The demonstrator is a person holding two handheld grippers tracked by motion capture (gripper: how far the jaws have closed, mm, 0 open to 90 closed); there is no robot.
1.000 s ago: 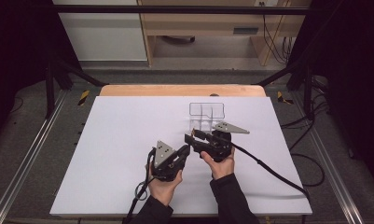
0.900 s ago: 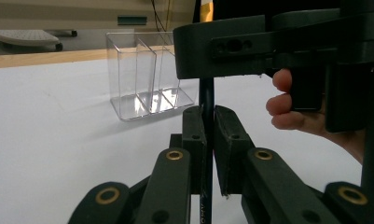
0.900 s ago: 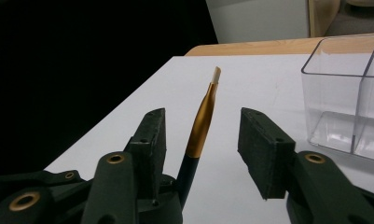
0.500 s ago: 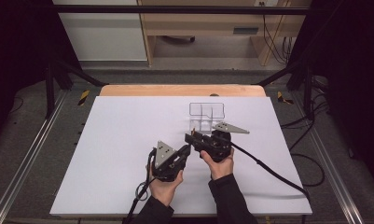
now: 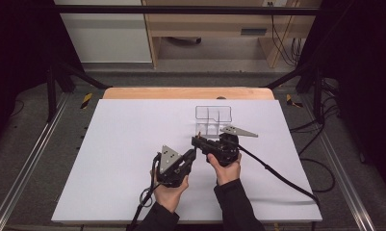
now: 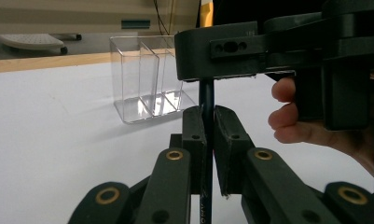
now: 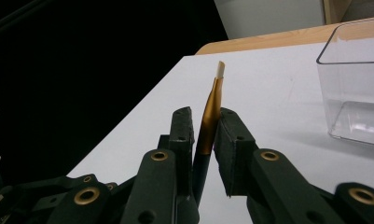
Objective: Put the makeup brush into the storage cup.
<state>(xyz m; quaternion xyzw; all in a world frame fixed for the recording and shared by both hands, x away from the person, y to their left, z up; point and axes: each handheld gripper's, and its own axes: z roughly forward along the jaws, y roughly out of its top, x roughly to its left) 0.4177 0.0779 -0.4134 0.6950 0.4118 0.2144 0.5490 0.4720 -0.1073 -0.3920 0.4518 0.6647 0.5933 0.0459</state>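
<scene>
White table surface (image 5: 109,159) with wooden far edge. Both hands held close together near the table's middle, slightly toward the person's side. Left gripper (image 5: 190,155) points right and away; right gripper (image 5: 196,140) points left, crossing just beyond the left one's tip. 1 thin paintbrush (image 7: 208,126) is shared between them: dark handle (image 6: 206,100), gold ferrule, pale flat tip. Left gripper view: the 2 jaws are clenched on the dark handle, which runs up between the pads (image 6: 194,135) and passes behind the right gripper (image 6: 278,51), whose body crosses the top of that view with fingers (image 6: 292,116) wrapped beneath. Right gripper view: jaws closed on the brush at the junction of ferrule and handle, tip standing free above the pads, tilted slightly right. Clear plastic organizer (image 5: 213,119) with divided compartments sits upright on the table just beyond the grippers, apart from them; its compartments (image 6: 149,84) look bare in the left gripper view.
</scene>
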